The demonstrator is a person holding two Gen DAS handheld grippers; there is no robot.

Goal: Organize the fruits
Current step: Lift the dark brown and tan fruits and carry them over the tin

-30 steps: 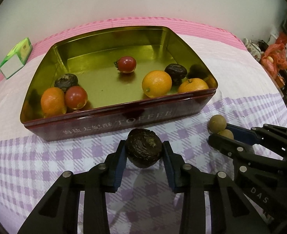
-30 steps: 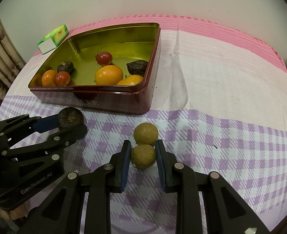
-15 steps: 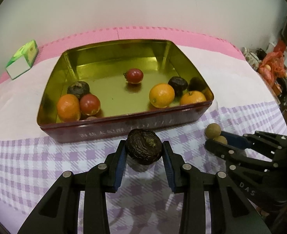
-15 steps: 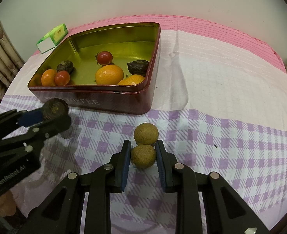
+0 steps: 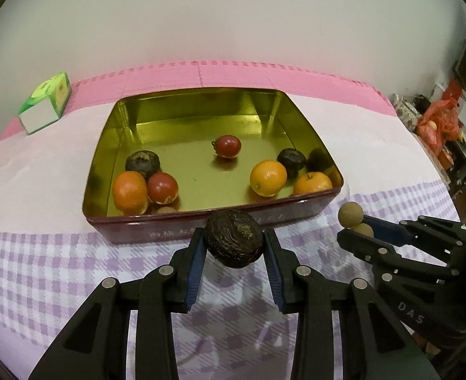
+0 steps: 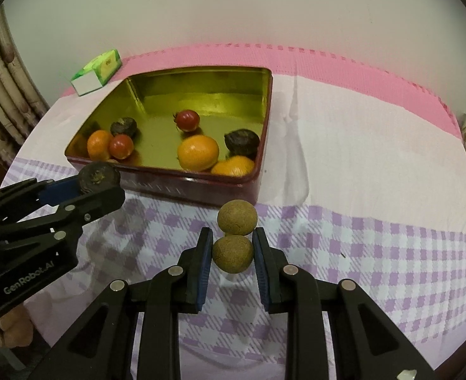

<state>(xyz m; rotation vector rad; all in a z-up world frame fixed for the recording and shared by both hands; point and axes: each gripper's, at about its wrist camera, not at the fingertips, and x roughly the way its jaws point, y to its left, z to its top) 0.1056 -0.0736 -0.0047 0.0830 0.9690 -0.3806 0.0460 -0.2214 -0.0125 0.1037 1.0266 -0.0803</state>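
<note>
My left gripper [image 5: 233,243] is shut on a dark wrinkled passion fruit [image 5: 233,241] and holds it raised just in front of the tin's near wall. The tin [image 5: 308,212] is red outside, gold inside, and holds oranges, tomatoes and dark fruits. My right gripper [image 6: 233,250] is shut on a brown longan [image 6: 233,253], raised above the tablecloth. A second longan [image 6: 237,217] shows just beyond it; I cannot tell whether they are joined. The left gripper with its fruit [image 6: 99,173] also shows in the right wrist view, the right gripper [image 5: 359,231] in the left one.
A green and white carton [image 5: 44,107] lies at the far left of the table, behind the tin. The cloth is purple checked near me and pink at the back. Red bags and clutter [image 5: 438,123] stand off the table to the right.
Both grippers have risen and drawn back from the tin, each with its fruit, so the tin looks smaller and lower. The fruits in the tin have not moved.
</note>
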